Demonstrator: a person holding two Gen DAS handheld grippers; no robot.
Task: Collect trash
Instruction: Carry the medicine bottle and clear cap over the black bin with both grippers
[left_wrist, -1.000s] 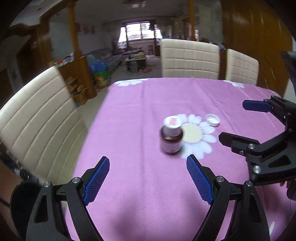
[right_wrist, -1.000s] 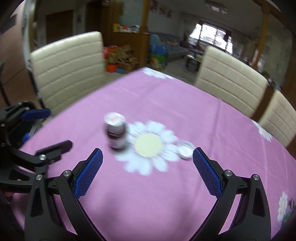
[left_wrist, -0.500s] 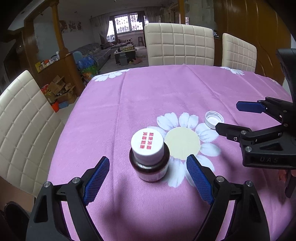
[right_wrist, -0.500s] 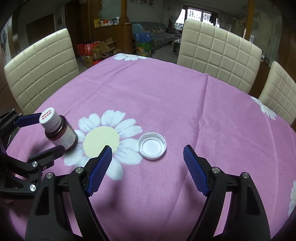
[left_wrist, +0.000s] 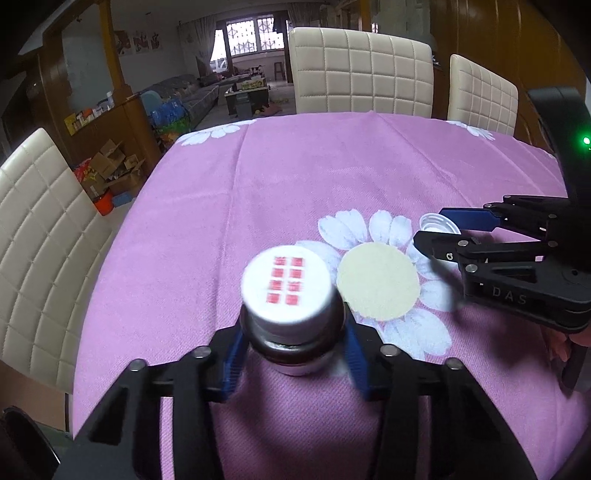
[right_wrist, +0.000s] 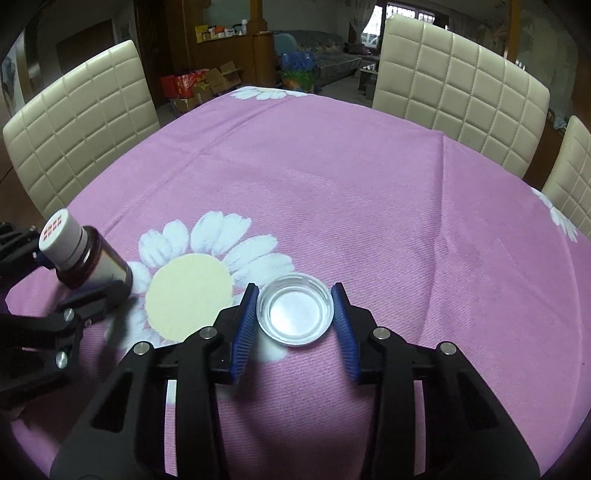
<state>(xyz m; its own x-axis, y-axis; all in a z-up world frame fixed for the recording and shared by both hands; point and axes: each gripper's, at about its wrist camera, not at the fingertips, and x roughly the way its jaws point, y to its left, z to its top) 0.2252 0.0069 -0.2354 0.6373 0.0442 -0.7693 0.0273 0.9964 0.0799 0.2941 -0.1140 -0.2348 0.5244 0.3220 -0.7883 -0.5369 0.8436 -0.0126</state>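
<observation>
A brown glass bottle (left_wrist: 288, 288) with a white lid printed in red stands on the pink tablecloth (left_wrist: 295, 177), beside a printed daisy. My left gripper (left_wrist: 293, 334) has its jaws closing, and the blue pads meet the bottle's shoulders on both sides. The right wrist view shows the same bottle (right_wrist: 99, 262) between the left gripper's fingers (right_wrist: 92, 299). A loose white bottle cap (right_wrist: 295, 314) lies open side up on the daisy's petals. My right gripper (right_wrist: 293, 314) is closing too, both pads touching the cap's rim. In the left wrist view the cap (left_wrist: 430, 220) is partly hidden by the right gripper (left_wrist: 434, 227).
Cream padded chairs stand along the table's far side (left_wrist: 360, 70) and left side (right_wrist: 81, 122). The cloth drops off at the table's left edge (left_wrist: 122, 236). Beyond it are cardboard boxes on the floor (left_wrist: 110, 173) and a wooden cabinet.
Both grippers came forward and down. The left jaws narrowed from wide open onto the bottle; the right jaws narrowed around the cap, which earlier lay ahead of them.
</observation>
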